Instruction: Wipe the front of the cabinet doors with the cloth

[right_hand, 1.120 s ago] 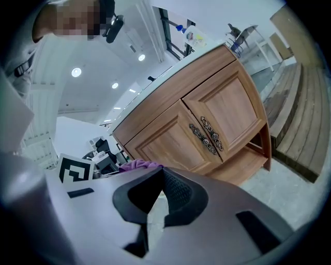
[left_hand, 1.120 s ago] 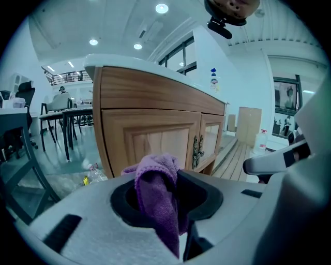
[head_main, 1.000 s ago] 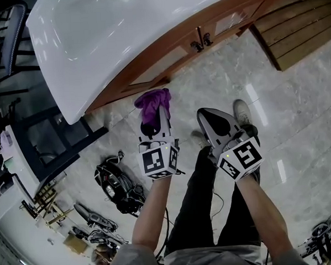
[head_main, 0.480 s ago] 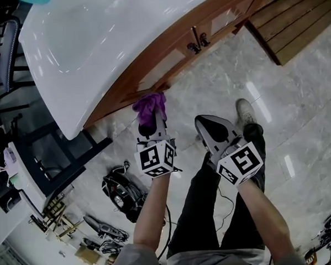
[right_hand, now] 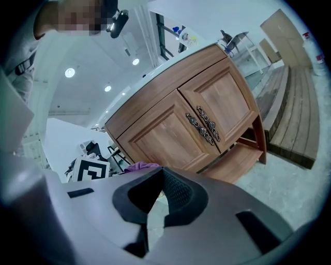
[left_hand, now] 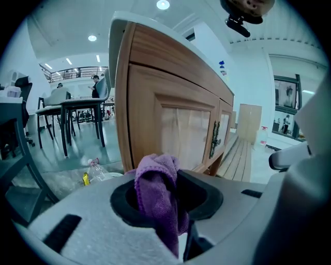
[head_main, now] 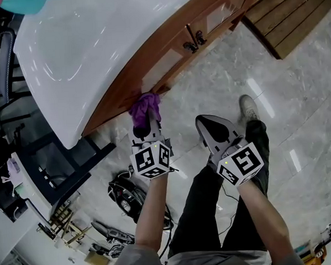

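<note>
A purple cloth (head_main: pixel 144 108) (left_hand: pixel 159 194) bunches between the jaws of my left gripper (head_main: pixel 144 120), which is shut on it. The cloth sits close to the lower left part of the wooden cabinet's left door (head_main: pixel 151 72) (left_hand: pixel 183 132); I cannot tell if it touches. My right gripper (head_main: pixel 212 124) hangs further right over the floor, shut with nothing in it. In the right gripper view both cabinet doors (right_hand: pixel 178 134) show with their dark metal handles (right_hand: pixel 204 126), and the cloth (right_hand: pixel 139 166) peeks in at left.
A white countertop (head_main: pixel 94 44) overhangs the cabinet. A wooden bench or step (head_main: pixel 292 17) stands to its right. A dark rack (head_main: pixel 51 168) and cables (head_main: pixel 124 195) lie on the marble floor at left. The person's legs and shoe (head_main: pixel 247 108) are below.
My left gripper has carried the cloth up and left, closer to the left cabinet door. The right gripper has kept about the same place.
</note>
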`<state>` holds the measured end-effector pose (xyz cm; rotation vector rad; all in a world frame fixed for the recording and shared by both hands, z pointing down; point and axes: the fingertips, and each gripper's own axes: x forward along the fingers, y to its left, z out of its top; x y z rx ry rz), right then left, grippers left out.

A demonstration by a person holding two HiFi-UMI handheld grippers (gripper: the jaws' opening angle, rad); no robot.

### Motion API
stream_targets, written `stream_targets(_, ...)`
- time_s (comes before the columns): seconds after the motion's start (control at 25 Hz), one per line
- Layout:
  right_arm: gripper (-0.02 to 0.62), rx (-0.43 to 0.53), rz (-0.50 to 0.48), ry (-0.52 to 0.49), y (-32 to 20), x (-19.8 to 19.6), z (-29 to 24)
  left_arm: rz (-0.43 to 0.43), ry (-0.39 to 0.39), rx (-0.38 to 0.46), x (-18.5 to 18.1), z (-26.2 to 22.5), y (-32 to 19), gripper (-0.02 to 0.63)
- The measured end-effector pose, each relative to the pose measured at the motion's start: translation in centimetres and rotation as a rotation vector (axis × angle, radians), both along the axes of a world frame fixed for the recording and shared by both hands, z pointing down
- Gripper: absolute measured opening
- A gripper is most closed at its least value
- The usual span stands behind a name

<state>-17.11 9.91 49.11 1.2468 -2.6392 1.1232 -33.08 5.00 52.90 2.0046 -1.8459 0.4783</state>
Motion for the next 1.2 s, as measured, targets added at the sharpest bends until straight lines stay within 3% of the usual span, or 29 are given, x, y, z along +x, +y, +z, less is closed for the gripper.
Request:
stream_targets(0.72,0.009,-0.018,0.058,0.003,0.2,1.9,0.5,0.017,-0.032,-0.028,-0.3,0.3,-0.4,0.11)
stream_targets(1.2,0.009,-0.022,0.088,-0.006,0.2,2.5,0.8,0.06,0.011,-0.04,1.8,0.5,-2.0,0.11)
